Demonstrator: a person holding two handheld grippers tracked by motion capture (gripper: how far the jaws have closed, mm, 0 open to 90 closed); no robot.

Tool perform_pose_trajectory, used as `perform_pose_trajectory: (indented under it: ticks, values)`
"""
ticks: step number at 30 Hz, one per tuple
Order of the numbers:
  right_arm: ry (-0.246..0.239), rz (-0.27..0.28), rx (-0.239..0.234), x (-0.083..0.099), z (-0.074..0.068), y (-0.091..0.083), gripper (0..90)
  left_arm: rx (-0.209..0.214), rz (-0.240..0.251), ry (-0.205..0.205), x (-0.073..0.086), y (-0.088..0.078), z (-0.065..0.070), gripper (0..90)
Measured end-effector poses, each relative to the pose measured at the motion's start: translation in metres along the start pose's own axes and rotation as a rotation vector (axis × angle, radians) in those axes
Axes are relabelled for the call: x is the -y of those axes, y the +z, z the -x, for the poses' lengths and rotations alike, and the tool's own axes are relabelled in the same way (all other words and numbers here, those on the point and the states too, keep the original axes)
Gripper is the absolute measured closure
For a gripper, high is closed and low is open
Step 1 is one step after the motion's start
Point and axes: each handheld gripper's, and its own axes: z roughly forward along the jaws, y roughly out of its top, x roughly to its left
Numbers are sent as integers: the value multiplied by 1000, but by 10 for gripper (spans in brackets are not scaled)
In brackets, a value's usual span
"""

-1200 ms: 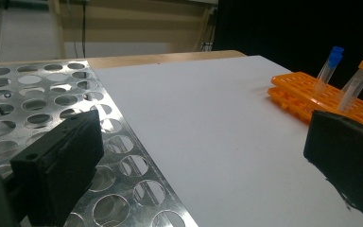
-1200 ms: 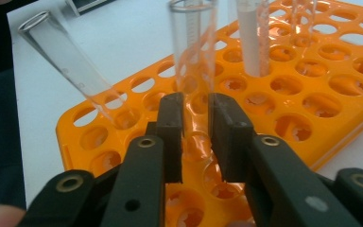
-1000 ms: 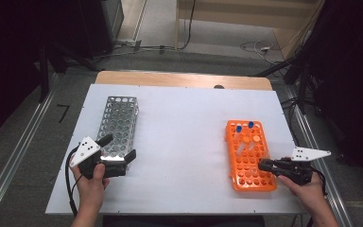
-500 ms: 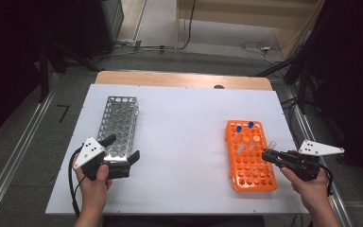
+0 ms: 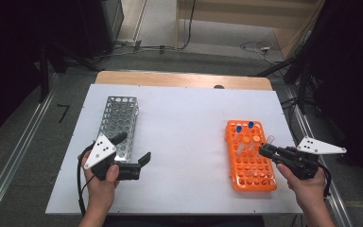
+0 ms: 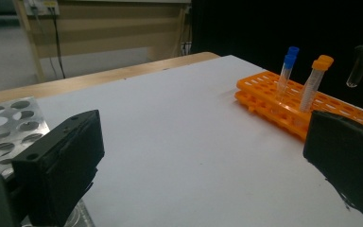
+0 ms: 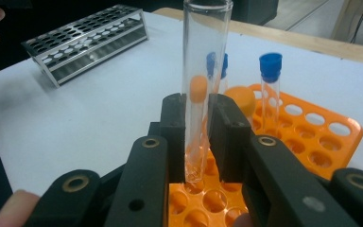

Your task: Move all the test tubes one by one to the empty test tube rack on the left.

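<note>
High view: at lower right, right gripper (image 5: 264, 150) clamped on a clear uncapped tube (image 5: 268, 140), held upright just clear of the near right edge of the orange rack (image 5: 230, 156). At lower left, left gripper (image 5: 133, 149) spread wide with nothing between the jaws, hovering just beside the near end of the metal rack (image 5: 119, 118) on the white table (image 5: 184, 123).

Judged as an early stage of shifting tubes from the orange rack to the metal one: one tube out of its hole and in hand, not yet carried across. No tube to be made out in the metal rack. Left to do: crossing the table, lowering the tube into a metal hole, then probably the same for the blue-capped tubes (image 6: 289, 61) and orange-capped tubes (image 6: 319, 71) standing at the far end of the orange rack.

Right gripper view: makes the grip plain, with the pads pressed on the lower part of the glass and its rounded bottom just above the orange holes; too small to read from above. Left gripper view: gives the width of the empty gap between the black jaws, and the held tube from the side at upper right, its tip above the rack top. Only from above: the two racks well apart
</note>
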Motion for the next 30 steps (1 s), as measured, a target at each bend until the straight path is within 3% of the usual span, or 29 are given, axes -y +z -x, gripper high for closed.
perform_pose_trajectory:
  ticks: [12,19,25,26,27,30]
  values:
    - [-13,8,-40,-17,-24,16,741,76,-20,11,-12,19,15,0]
    - [-32,2,-86,-26,-48,34,741,116,-14,6,-19,30,23,21]
    - [-33,-10,-115,-24,-68,49,741,190,-31,-4,-20,39,34,19]
    - [-38,-15,-120,-23,-72,52,741,227,-35,-14,-19,43,39,19]
    - [-48,-21,-122,-22,-75,54,741,227,-35,-14,-19,43,39,22]
    - [-61,-31,-126,-18,-84,61,742,270,-73,-32,-17,51,46,33]
